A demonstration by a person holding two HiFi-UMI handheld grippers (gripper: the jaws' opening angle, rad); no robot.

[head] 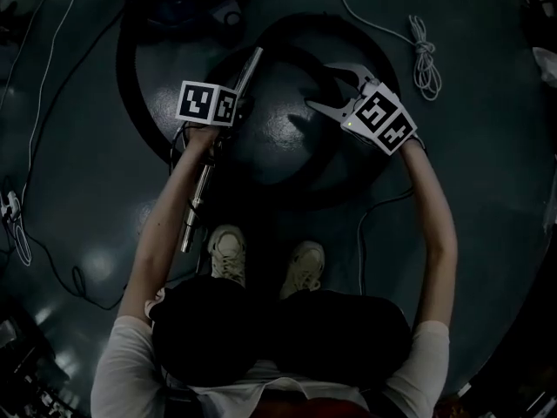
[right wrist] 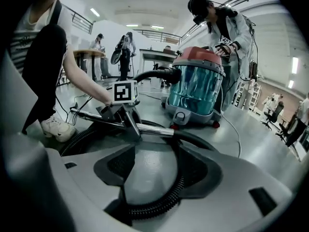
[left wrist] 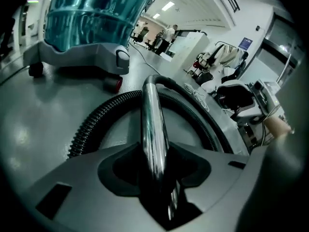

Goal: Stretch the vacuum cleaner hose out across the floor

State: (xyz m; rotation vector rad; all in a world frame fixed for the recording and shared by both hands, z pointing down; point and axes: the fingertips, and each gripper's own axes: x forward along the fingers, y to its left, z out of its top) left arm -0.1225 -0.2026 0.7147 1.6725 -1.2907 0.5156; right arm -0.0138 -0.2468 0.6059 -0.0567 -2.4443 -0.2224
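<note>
I judge the task barely begun: the hose [head: 132,85] lies coiled in a loop on the floor [head: 78,146] near the vacuum [right wrist: 198,91]. My left hand-held gripper [left wrist: 154,163] pinches the chrome tube [left wrist: 153,124] at the hose's end. My right hand-held gripper [right wrist: 152,178] is spread above the hose, gripping nothing. All the stretching is left.

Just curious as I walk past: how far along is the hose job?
Nothing stretched yet: the hose lies looped on the floor. In hand: the left gripper clamps the metal wand; the right gripper hangs open over the hose. Left: pulling the loop out straight.
</note>
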